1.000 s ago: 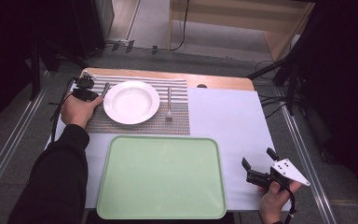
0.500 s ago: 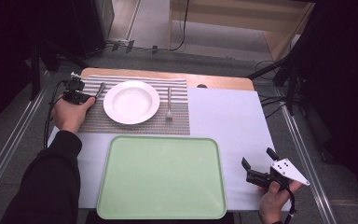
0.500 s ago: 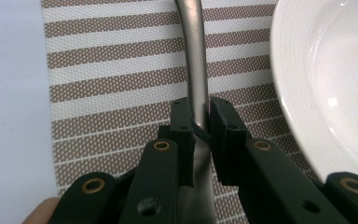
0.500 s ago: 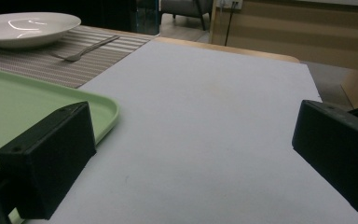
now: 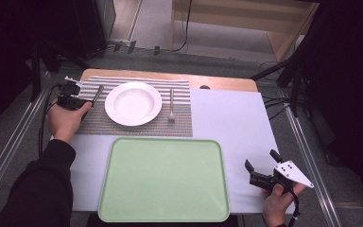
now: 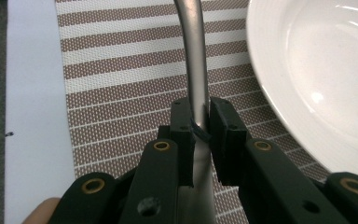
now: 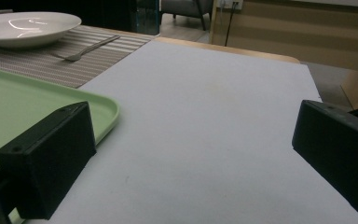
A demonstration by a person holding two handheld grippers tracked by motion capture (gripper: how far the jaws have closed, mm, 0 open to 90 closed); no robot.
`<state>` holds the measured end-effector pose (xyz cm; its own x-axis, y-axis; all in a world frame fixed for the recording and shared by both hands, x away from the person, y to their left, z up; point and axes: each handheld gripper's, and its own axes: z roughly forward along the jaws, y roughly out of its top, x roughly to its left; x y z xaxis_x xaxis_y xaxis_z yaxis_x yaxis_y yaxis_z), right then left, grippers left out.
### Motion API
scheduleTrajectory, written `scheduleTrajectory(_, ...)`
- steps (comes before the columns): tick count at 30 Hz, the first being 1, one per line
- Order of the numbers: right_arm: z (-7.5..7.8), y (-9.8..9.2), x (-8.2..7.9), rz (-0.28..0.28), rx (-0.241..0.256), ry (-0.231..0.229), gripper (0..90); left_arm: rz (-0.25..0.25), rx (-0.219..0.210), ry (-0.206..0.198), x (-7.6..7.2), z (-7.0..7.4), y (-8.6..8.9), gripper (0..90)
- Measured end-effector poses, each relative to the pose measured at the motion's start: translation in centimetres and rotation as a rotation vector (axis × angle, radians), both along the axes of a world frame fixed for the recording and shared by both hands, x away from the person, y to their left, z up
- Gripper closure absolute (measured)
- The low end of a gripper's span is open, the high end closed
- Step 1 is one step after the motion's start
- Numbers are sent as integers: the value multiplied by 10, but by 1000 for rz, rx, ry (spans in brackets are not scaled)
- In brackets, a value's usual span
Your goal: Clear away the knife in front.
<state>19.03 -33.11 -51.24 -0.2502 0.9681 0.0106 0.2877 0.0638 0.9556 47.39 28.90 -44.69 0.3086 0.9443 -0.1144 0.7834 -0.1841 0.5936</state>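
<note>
Left of the plate (image 5: 133,103) on the striped mat (image 6: 121,93), the left tongs (image 6: 199,122) are clamping a knife (image 6: 195,56) handle, needing a level lift, while the right tongs (image 7: 186,158) are waiting apart.

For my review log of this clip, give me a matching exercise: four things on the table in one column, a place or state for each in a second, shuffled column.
Things:
1. Slim metal utensil handle
2. Round white plate
3. Silver metal fork
4. Pale green rectangular tray

Places or states:
A. On the white sheet, near edge, nothing on it
B. Clamped between the left gripper jaws
C. Middle of the striped placemat
D. Right of the plate, on the placemat

Pairs: 1-B, 2-C, 3-D, 4-A
</note>
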Motion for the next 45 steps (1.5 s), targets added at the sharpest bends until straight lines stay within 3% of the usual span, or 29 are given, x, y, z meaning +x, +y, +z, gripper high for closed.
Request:
scheduleTrajectory(9,0,0,0,0,0,0,0,-37,6,-23,-15,6,-3,800)
scheduleTrajectory(23,0,0,0,3,1,0,0,-121,3,-95,-46,18,-22,799)
scheduleTrajectory(37,0,0,0,2,1,0,0,-189,6,-116,-79,14,-36,799)
scheduleTrajectory(45,0,0,0,1,1,0,0,-218,-14,-131,-98,12,-44,799)
